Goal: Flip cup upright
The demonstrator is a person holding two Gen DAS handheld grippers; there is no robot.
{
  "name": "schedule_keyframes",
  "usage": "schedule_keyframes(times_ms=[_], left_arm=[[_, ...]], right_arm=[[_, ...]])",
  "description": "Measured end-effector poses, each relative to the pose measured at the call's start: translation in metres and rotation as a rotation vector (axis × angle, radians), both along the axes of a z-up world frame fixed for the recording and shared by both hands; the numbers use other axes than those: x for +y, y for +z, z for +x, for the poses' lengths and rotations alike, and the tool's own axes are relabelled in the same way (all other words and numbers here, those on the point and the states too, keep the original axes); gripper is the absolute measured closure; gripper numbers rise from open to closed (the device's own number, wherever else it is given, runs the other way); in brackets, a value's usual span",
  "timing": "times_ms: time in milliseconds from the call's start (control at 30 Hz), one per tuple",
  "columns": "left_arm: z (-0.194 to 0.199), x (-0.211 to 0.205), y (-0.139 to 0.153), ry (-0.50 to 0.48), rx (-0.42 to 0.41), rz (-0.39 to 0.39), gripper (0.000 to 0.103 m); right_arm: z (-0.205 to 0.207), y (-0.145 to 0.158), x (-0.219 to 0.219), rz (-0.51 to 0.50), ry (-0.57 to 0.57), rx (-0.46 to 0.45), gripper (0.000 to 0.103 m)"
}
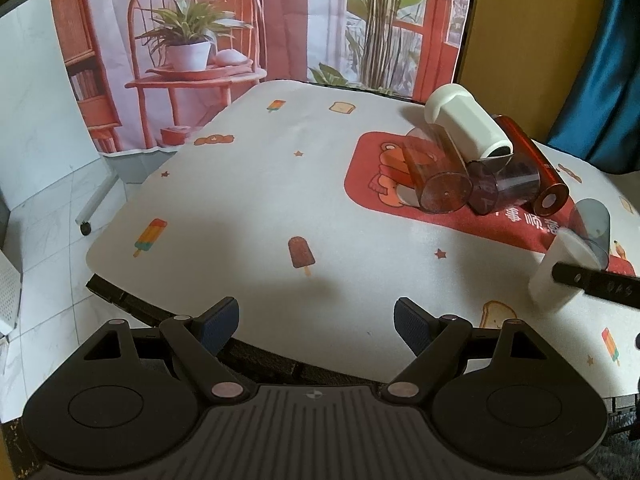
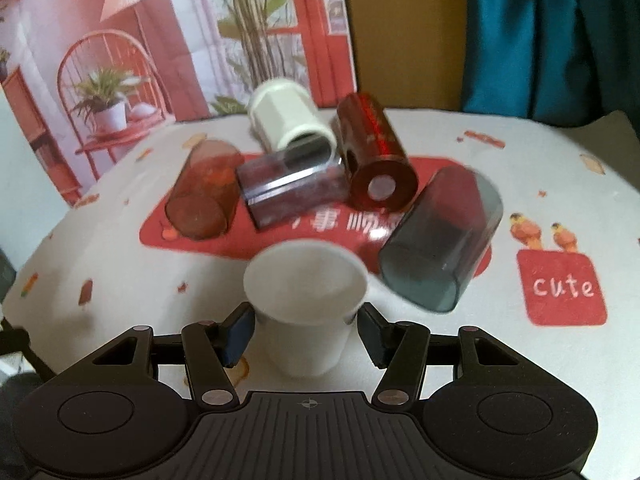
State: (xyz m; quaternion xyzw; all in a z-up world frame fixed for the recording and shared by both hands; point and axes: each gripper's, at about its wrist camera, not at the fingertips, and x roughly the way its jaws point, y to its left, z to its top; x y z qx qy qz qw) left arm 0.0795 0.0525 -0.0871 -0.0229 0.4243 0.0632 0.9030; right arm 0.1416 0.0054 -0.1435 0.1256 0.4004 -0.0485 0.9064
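Note:
A white paper cup (image 2: 306, 304) stands mouth-up between the fingers of my right gripper (image 2: 306, 332), which is shut on it near the table's front edge. In the left wrist view the same cup (image 1: 558, 272) shows at the far right with a black finger (image 1: 596, 282) across it. My left gripper (image 1: 316, 326) is open and empty above the table's near left edge. Several cups lie on their sides on the red mat (image 2: 320, 228): a cream one (image 2: 290, 122), a red one (image 2: 376, 156), an amber one (image 2: 204, 192), a purple one (image 2: 292, 188) and a grey one (image 2: 444, 240).
The round table (image 1: 248, 208) has a white cloth with ice-lolly prints and a red "cute" patch (image 2: 562, 288). A printed backdrop (image 1: 240, 32) hangs behind it. A teal curtain (image 2: 552, 36) hangs at the back right. The floor (image 1: 44, 200) lies left of the table.

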Motion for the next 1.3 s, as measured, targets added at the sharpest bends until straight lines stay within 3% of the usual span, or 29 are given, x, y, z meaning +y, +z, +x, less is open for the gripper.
schedule_keyframes(times_ms=[200,267,300,333,500,633,800,1067,1300], left_arm=[[0.000,0.000,0.001,0.000,0.000,-0.003,0.017],[-0.001,-0.001,0.002,-0.009,-0.004,-0.009,0.017],[-0.002,-0.001,0.003,-0.015,-0.006,-0.012,0.017],[-0.003,-0.002,0.004,-0.020,-0.009,-0.015,0.017],[-0.010,-0.007,0.014,-0.054,-0.039,-0.013,0.009],[-0.013,-0.011,0.027,-0.096,-0.050,-0.031,0.008],[-0.025,-0.019,0.055,-0.146,-0.129,-0.004,0.003],[-0.038,-0.020,0.097,-0.131,-0.212,0.023,0.000],[-0.052,-0.027,0.102,-0.147,-0.218,0.064,0.000]], right_arm=[[-0.007,0.000,0.000,0.001,-0.021,0.016,0.050],[-0.009,0.005,-0.001,0.005,-0.024,0.025,0.035],[-0.010,0.006,-0.002,0.001,-0.026,0.044,0.017],[-0.012,0.009,-0.001,-0.011,-0.032,0.057,0.008],[-0.032,0.033,0.001,-0.050,-0.016,0.045,0.001],[-0.048,0.056,0.002,-0.063,-0.008,0.024,0.000],[-0.068,0.085,0.009,-0.061,0.001,-0.025,0.000],[-0.092,0.118,0.021,-0.028,-0.006,-0.080,0.000],[-0.109,0.129,0.038,-0.111,-0.011,-0.121,0.000]])
